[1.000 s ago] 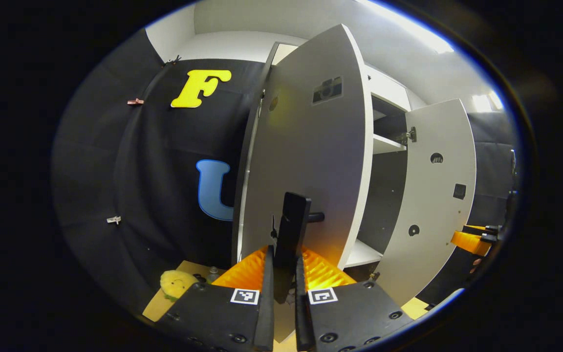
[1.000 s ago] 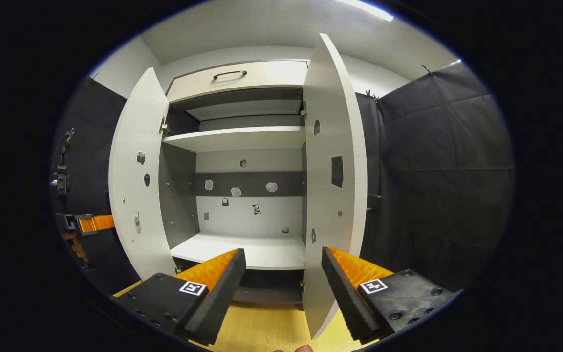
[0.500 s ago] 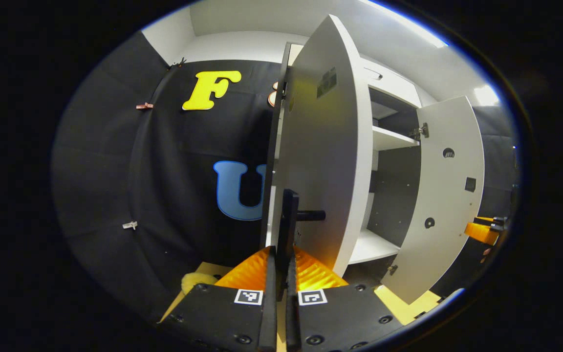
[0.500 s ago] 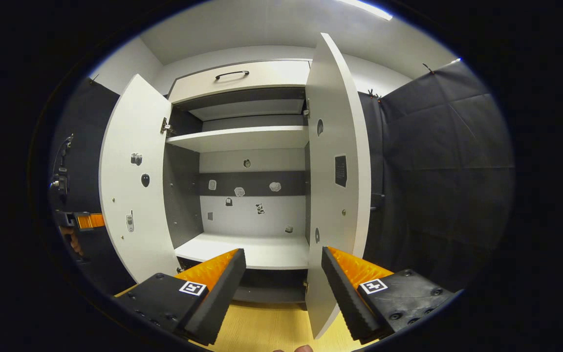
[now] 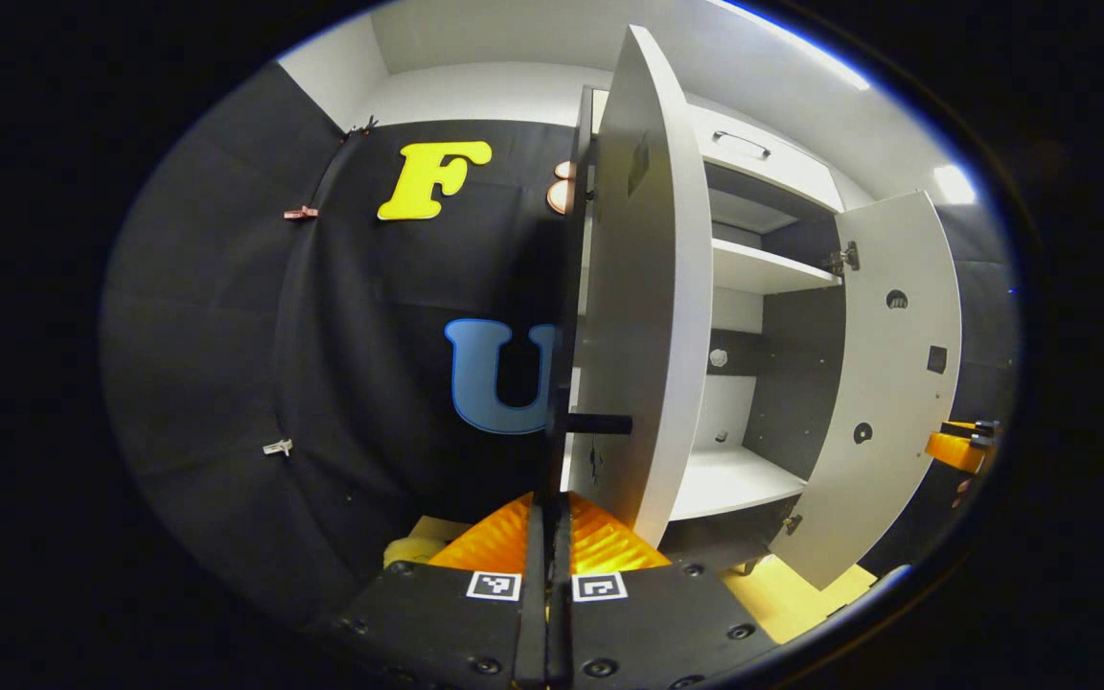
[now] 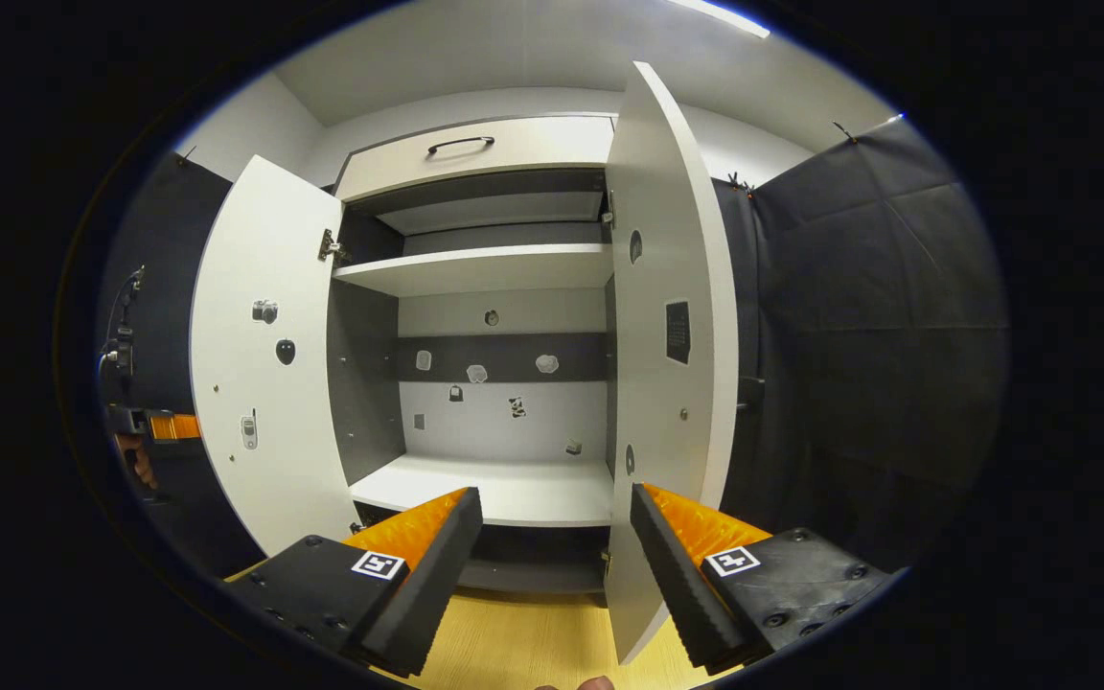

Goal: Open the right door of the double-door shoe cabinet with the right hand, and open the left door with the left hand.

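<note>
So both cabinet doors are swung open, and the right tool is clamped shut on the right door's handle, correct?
Not quite. Both doors are open, but the right tool is open and holds nothing; the right gripper view shows its fingers spread apart in front of the right door.

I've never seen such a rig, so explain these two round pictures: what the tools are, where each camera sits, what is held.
A person holds a two-finger tool in each hand. A camera rides on each tool and looks along its fingers. In the left gripper view, the left tool is shut on the handle of the left door. In the right gripper view, the right tool is open and holds nothing. It faces the cabinet, near the right door. Both doors stand open.
</note>
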Available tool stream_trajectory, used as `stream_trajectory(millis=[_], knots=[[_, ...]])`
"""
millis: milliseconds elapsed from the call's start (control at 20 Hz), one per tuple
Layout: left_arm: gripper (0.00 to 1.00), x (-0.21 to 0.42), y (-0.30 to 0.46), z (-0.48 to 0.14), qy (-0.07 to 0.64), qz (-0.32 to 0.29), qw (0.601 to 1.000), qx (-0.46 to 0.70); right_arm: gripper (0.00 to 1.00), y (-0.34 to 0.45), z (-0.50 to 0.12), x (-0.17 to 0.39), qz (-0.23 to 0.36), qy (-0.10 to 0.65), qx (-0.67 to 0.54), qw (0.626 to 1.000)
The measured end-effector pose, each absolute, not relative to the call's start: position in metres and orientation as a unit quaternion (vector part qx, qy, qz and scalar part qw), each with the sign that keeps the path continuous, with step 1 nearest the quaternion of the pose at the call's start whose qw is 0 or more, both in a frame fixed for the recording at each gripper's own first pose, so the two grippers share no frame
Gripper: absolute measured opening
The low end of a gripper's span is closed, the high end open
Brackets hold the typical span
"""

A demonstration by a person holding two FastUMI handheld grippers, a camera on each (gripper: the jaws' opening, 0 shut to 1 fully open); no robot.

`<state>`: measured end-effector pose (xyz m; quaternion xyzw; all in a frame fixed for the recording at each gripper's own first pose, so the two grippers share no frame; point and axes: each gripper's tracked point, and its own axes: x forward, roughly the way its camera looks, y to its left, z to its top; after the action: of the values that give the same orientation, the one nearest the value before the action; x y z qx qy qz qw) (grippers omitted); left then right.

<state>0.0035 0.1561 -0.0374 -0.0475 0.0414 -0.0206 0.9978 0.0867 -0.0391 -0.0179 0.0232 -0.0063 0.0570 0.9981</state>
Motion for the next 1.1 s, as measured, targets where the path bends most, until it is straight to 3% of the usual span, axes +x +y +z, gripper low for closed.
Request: stream_trajectory(millis=[850,950,1100], knots=[[0.11,-0.05,0.157,-0.025,0.019,0.019,0.999,-0.047,0.98,-0.022,-0.018,0.091,0.075,-0.002,0.024,0.997],[0.28,-0.059,0.152,-0.023,0.014,0.017,0.999,-0.042,0.98,-0.018,-0.017,0.093,0.077,-0.003,0.024,0.997],[0.64,-0.067,0.147,-0.021,0.009,0.029,0.999,-0.024,0.98,-0.014,-0.016,0.094,0.08,-0.004,0.03,0.996]])
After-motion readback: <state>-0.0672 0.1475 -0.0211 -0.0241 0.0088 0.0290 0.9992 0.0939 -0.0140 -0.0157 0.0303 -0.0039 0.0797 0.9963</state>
